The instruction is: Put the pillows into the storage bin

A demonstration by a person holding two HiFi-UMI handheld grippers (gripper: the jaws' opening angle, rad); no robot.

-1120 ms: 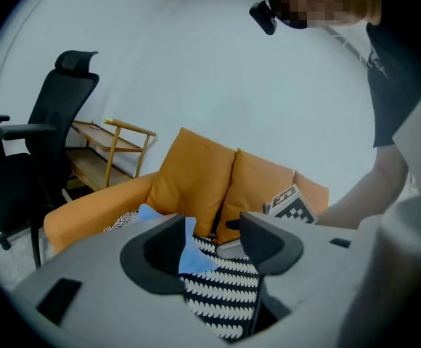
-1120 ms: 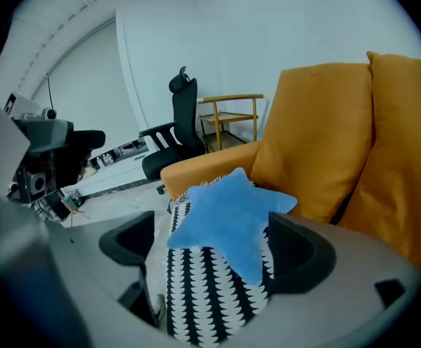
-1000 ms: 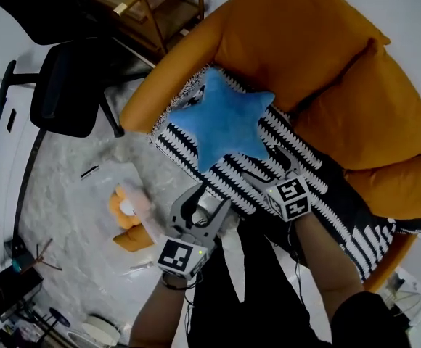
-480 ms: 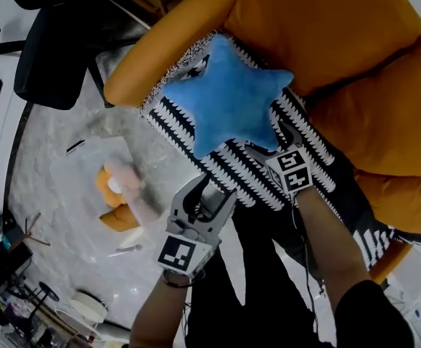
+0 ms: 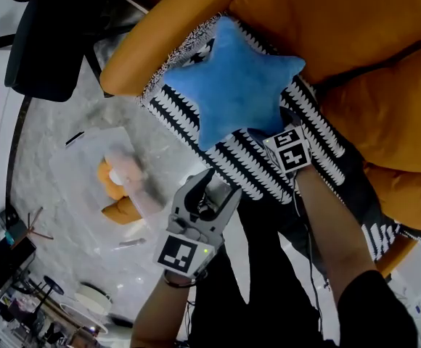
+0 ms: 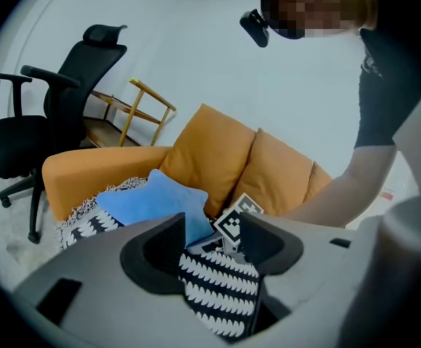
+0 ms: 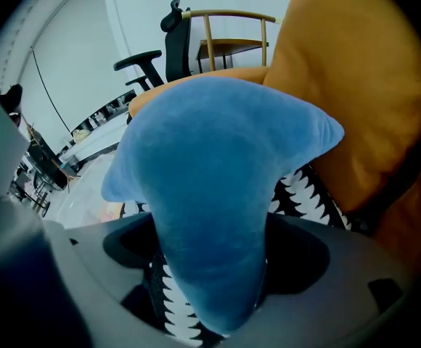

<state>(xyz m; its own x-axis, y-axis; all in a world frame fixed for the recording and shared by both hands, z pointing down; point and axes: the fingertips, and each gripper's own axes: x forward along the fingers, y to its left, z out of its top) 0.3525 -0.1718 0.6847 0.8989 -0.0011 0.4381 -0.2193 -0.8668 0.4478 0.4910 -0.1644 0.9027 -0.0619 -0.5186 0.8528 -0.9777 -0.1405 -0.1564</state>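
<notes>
A blue star pillow point(image 5: 236, 85) lies on a black-and-white patterned pillow point(image 5: 174, 114) on the orange sofa point(image 5: 341, 35). My right gripper point(image 5: 267, 133) reaches onto the star's lower arm. In the right gripper view that arm point(image 7: 218, 165) fills the gap of the right gripper point(image 7: 210, 267); the jaws are closing and both pads touch it. My left gripper point(image 5: 212, 185) hovers open just off the patterned pillow's front edge. In the left gripper view the left gripper point(image 6: 210, 227) has only the patterned pillow point(image 6: 218, 288) showing beyond its jaws, with the star pillow point(image 6: 156, 201) behind.
A clear storage bin point(image 5: 80, 147) sits on the floor to the left, with an orange and pink plush toy point(image 5: 123, 183) in it. A black office chair point(image 5: 51, 42) and a wooden rack point(image 6: 134, 107) stand beyond the sofa's armrest point(image 5: 131, 64).
My right gripper has pushed forward so the star pillow's lower arm sits between its jaws. The left gripper has kept its place and stayed open.
</notes>
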